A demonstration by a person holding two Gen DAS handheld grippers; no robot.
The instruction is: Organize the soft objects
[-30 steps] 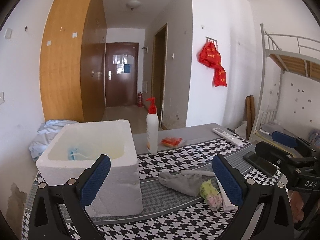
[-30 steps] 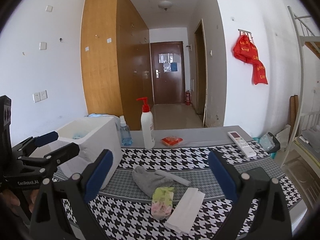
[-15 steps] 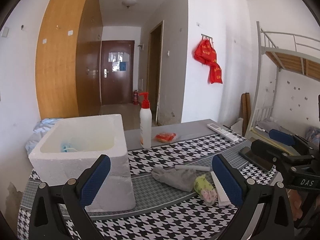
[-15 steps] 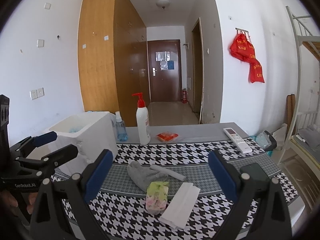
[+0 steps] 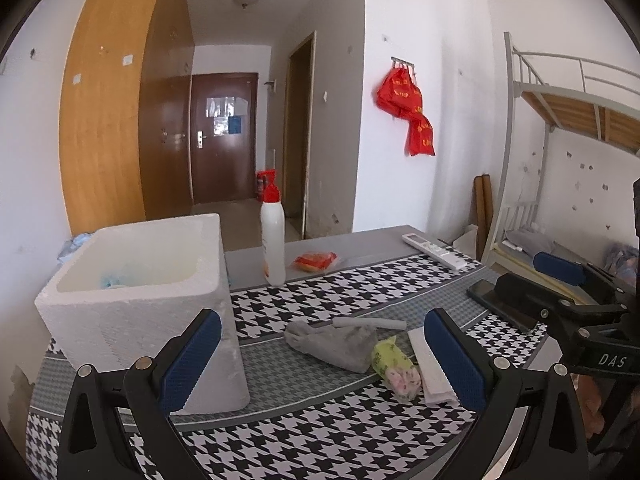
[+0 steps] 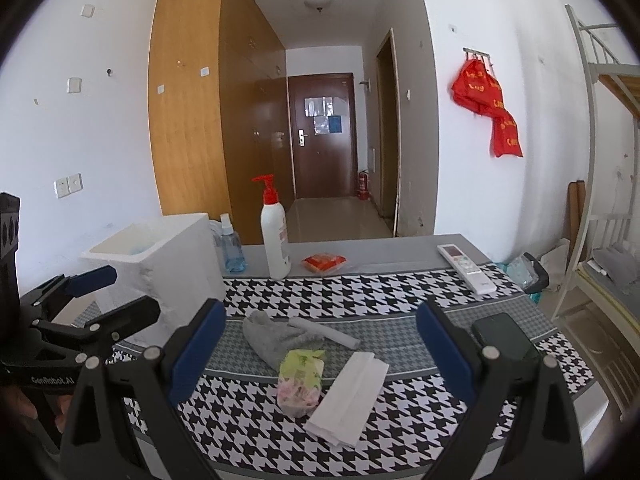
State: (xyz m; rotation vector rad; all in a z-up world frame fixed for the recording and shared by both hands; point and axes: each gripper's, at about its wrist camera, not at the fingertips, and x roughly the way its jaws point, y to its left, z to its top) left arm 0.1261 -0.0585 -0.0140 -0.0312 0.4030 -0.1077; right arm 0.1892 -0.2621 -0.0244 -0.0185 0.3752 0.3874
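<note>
A grey cloth (image 5: 336, 342) (image 6: 272, 336) lies mid-table on the houndstooth cover. Beside it sit a small green-and-pink soft pouch (image 5: 394, 368) (image 6: 300, 380), a folded white tissue (image 5: 430, 364) (image 6: 350, 396) and a white roll (image 5: 370, 323) (image 6: 324, 332). A white foam box (image 5: 140, 292) (image 6: 160, 264) stands at the left with something blue inside. My left gripper (image 5: 320, 356) hangs open above the near table edge, empty. My right gripper (image 6: 320, 352) is open too, above the pouch and the tissue, holding nothing.
A red-capped pump bottle (image 6: 275, 236), a blue spray bottle (image 6: 230, 248), an orange packet (image 6: 324, 261), a white remote (image 6: 466, 267) and a dark phone (image 6: 504, 340) lie on the table. A bunk bed (image 5: 568, 128) stands at the right.
Both grippers have drifted slightly nearer the table and leftward; the objects sit lower and more central in both views. Nothing was picked up.
</note>
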